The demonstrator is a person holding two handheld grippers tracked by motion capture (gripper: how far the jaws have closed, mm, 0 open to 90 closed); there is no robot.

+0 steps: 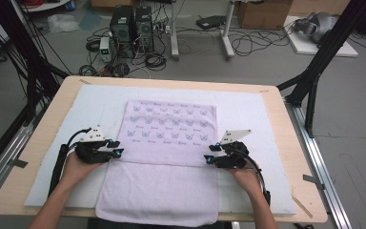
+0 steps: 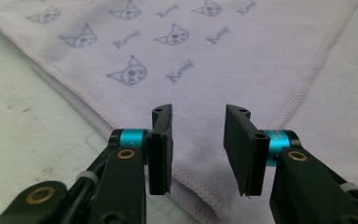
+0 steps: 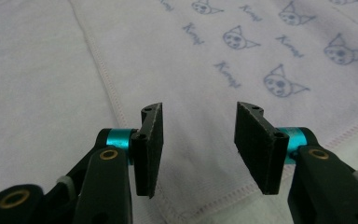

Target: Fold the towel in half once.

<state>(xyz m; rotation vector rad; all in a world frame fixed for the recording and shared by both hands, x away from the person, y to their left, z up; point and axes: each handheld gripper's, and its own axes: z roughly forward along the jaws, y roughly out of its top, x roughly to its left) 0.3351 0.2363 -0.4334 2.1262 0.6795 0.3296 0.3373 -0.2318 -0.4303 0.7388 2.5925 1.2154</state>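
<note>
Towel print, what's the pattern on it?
Cat faces and script words on pale lilac towel; clearest in the left gripper view.

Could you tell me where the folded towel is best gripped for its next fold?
Probably at the two near corners of the towel's printed upper layer, coming in from each side. The left gripper and right gripper sit there open, and the stitched hems give firm edges.
</note>
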